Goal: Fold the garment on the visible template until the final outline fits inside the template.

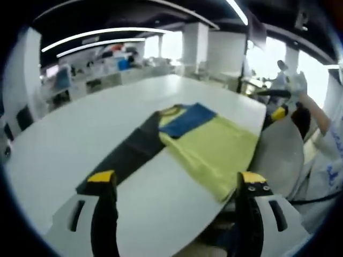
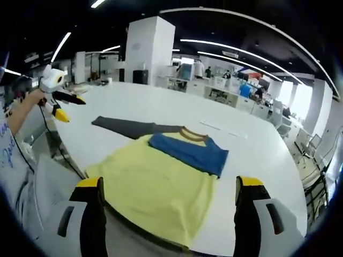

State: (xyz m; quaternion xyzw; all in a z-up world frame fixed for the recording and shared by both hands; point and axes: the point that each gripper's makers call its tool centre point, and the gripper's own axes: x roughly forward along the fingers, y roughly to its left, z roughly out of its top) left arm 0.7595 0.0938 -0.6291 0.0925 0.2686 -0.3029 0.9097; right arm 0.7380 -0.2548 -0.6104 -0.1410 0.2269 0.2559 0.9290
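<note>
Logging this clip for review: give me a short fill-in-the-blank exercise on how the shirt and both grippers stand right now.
1. The yellow long-sleeved shirt lies on the white ____.
2. The sleeve folded across its chest is ____, while the dark grey sleeve stretches out flat.
3. The jaws of the left gripper and of the right gripper stand ____, holding nothing.

Missing words: table; blue; open

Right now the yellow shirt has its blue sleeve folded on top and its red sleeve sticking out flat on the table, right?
Not quite. The outstretched sleeve is dark grey, not red, as the right gripper view shows. The blue sleeve does lie folded over the yellow shirt on the table.
</note>
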